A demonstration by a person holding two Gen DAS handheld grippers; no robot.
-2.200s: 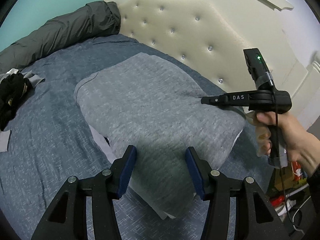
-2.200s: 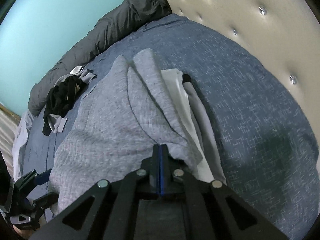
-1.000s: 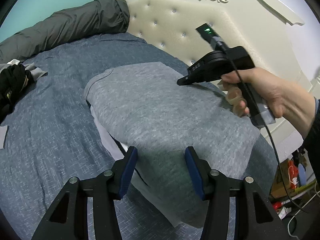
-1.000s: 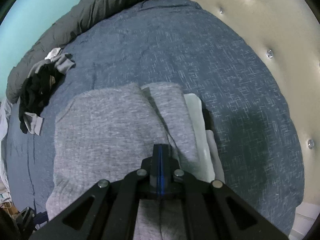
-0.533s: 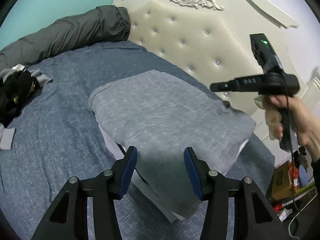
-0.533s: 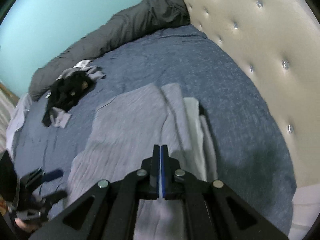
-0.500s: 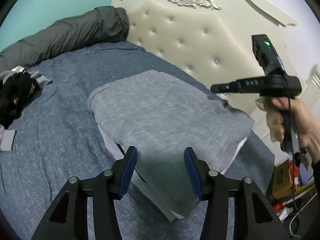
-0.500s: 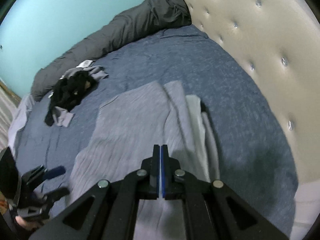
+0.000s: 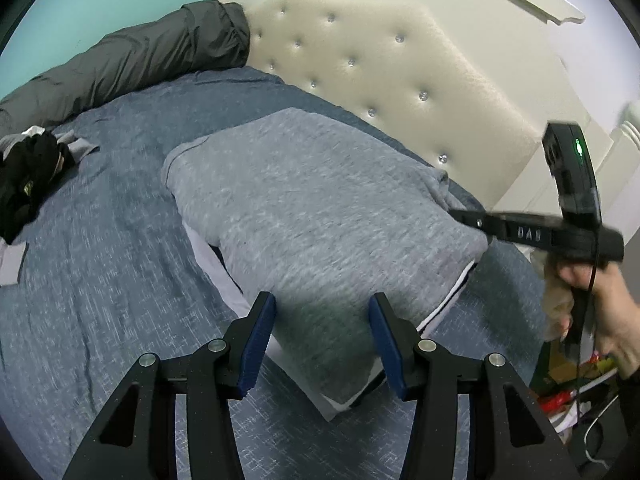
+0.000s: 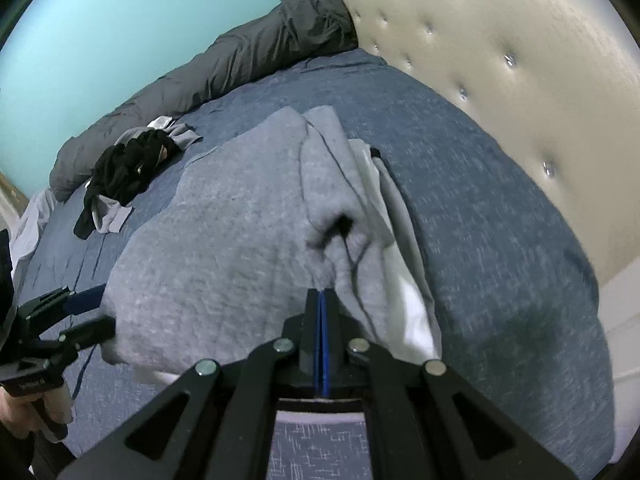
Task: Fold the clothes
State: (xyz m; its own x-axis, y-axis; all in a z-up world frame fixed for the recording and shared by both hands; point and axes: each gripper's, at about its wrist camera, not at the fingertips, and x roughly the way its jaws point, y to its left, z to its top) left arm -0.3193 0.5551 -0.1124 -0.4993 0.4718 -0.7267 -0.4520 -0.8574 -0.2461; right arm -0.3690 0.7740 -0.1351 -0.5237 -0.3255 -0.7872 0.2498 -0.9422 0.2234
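Observation:
A folded grey garment [image 9: 320,208] [image 10: 224,240] lies on the blue bedspread [image 9: 100,260], on top of white garments [image 9: 204,256] [image 10: 408,292] that stick out along its edges. My left gripper [image 9: 322,320] [image 10: 104,308] hovers open over the garment's near edge, with nothing between its blue pads. A hand [image 9: 600,300] holds my right gripper [image 9: 454,213] [image 10: 320,292] at the garment's right corner. Its jaws are shut and no cloth shows between them. A small pucker stands up in the grey cloth just ahead of its tips.
A pile of black and grey clothes [image 9: 28,176] [image 10: 128,168] lies at the far left of the bed. A rolled dark grey duvet [image 9: 132,60] [image 10: 248,52] runs along the teal wall. The cream tufted headboard [image 9: 380,64] [image 10: 500,80] borders the bed. Clutter [image 9: 568,392] sits on the floor.
The right gripper, still shut, has swung from over the middle of the grey garment out to its right corner. The left gripper has drifted slightly and stays open.

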